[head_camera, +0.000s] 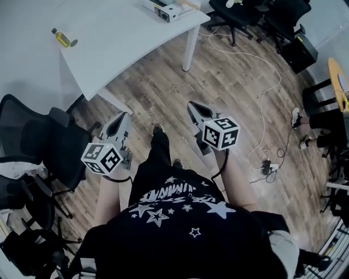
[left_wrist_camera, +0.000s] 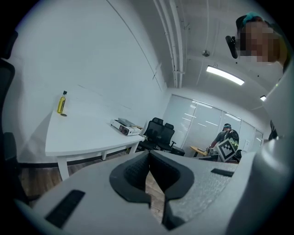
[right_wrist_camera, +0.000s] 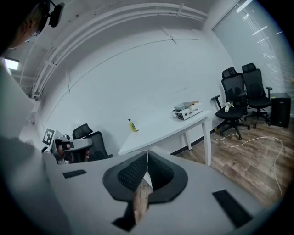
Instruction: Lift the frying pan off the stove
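Observation:
A white portable stove sits at the far end of the white table; it also shows in the left gripper view and in the right gripper view. I cannot make out a frying pan on it from here. My left gripper and right gripper hang in front of my body over the wood floor, well short of the table. Both are shut with nothing between their jaws, as the left gripper and right gripper show close up.
A yellow oil bottle stands on the table's near left part. Black office chairs stand at my left and beyond the table. A white cable runs across the floor to a power strip. Another person works far off.

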The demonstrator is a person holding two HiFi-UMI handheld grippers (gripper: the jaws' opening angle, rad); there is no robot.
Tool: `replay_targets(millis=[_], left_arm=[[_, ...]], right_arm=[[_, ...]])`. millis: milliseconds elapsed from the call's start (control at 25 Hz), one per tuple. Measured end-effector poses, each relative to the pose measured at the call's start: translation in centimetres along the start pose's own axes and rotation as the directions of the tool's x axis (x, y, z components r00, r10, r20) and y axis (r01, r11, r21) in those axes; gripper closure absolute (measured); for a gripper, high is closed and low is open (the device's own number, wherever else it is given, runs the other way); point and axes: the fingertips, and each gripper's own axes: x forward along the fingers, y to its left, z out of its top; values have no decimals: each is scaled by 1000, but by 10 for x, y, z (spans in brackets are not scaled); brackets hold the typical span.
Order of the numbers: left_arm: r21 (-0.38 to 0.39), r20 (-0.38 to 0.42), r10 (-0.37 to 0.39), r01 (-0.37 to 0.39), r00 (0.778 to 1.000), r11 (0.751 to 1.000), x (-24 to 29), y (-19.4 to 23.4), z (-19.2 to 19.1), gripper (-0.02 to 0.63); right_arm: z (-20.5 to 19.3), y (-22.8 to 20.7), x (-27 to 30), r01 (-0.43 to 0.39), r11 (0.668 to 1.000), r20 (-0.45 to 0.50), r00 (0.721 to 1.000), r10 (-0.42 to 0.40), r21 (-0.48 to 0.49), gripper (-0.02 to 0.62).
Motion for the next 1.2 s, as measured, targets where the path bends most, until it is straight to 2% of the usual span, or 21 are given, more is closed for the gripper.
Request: replay_targets(millis=[240, 600, 920, 1200], left_arm=[[-6, 2, -55, 55, 998, 998, 71, 41, 27, 597], [26, 2, -178, 178, 984, 984, 190, 83, 97, 597], [41, -38, -198, 200, 979, 979, 244, 131, 115, 597], [0, -66, -240, 240, 969, 971, 273, 155, 120, 597]], right_arm=[[33, -35, 49, 42, 999, -12, 999, -42, -16, 586], [122, -99, 128, 130, 991, 59, 990, -131, 17, 586], [159, -126, 192, 158, 987, 61, 985, -160, 26, 586], [179, -136, 237, 172, 984, 57, 983, -174, 40, 586]])
